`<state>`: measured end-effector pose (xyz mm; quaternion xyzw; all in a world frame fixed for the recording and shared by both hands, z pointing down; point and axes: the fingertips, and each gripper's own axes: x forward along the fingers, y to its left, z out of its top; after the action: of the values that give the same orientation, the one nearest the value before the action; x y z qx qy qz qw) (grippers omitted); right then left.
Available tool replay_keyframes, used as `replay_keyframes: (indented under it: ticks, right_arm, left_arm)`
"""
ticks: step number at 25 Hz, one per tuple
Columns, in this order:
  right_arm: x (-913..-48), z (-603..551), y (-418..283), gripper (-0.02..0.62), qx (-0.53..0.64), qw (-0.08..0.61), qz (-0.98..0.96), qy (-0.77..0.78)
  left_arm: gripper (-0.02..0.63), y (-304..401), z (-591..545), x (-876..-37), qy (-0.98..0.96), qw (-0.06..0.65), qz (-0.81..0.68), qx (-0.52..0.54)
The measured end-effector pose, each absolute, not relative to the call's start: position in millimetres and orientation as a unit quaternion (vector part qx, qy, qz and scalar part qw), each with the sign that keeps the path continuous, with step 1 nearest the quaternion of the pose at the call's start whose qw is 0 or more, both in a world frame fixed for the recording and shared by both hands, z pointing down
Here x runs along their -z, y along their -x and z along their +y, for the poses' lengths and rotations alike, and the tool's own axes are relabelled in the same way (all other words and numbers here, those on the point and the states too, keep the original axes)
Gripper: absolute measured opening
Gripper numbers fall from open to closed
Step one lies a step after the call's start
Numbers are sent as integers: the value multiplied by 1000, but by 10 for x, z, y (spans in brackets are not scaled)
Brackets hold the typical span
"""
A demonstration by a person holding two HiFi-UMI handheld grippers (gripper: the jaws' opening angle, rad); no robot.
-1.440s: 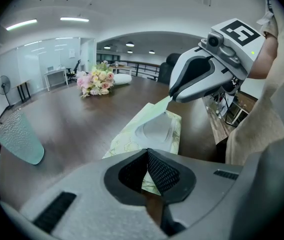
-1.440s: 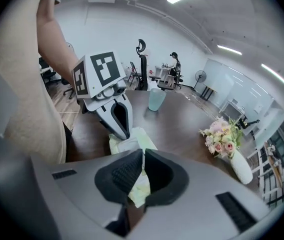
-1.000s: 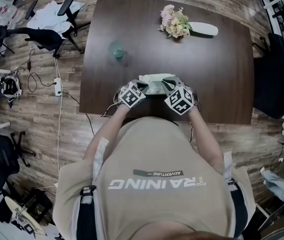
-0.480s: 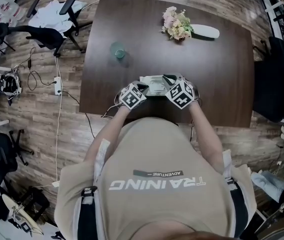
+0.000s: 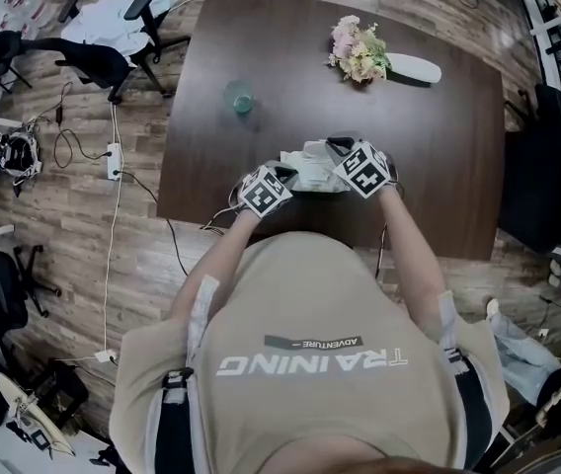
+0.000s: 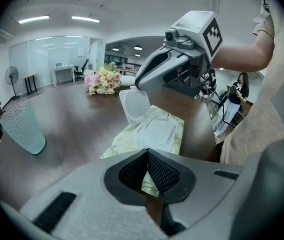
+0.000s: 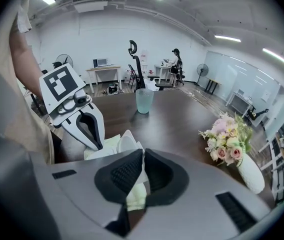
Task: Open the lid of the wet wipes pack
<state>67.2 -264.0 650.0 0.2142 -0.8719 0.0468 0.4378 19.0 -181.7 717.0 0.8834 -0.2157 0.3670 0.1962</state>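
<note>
A pale yellow-green wet wipes pack (image 5: 310, 173) (image 6: 154, 134) lies on the dark table (image 5: 429, 146) near its front edge. Its white lid (image 6: 133, 104) (image 7: 127, 143) stands raised off the pack's top. My left gripper (image 5: 283, 174) (image 6: 147, 176) is shut on the pack's near end. My right gripper (image 5: 336, 148) (image 7: 142, 171) is shut on the free edge of the lid, above the pack's other end. In the left gripper view the right gripper's nose (image 6: 154, 69) sits at the lid's top. The pack's opening under the lid is hidden.
A teal glass (image 5: 240, 98) (image 7: 144, 101) stands on the table's far left. Flowers in a white vase (image 5: 379, 59) (image 7: 232, 146) lie at the far right. Office chairs (image 5: 93, 62) and cables (image 5: 113, 156) sit on the floor to the left.
My right gripper has risen and swung away from me with the lid, which now stands up instead of lying flat. The left gripper has stayed on the pack.
</note>
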Motion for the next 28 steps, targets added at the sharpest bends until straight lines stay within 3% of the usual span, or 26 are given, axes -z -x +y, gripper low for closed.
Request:
replay_keyframes:
  ticks: [28]
  right_arm:
    - [-7231, -2784, -759, 17, -106, 482, -856, -153]
  left_arm:
    - [9, -184, -1836, -7195, -876, 218, -215, -373]
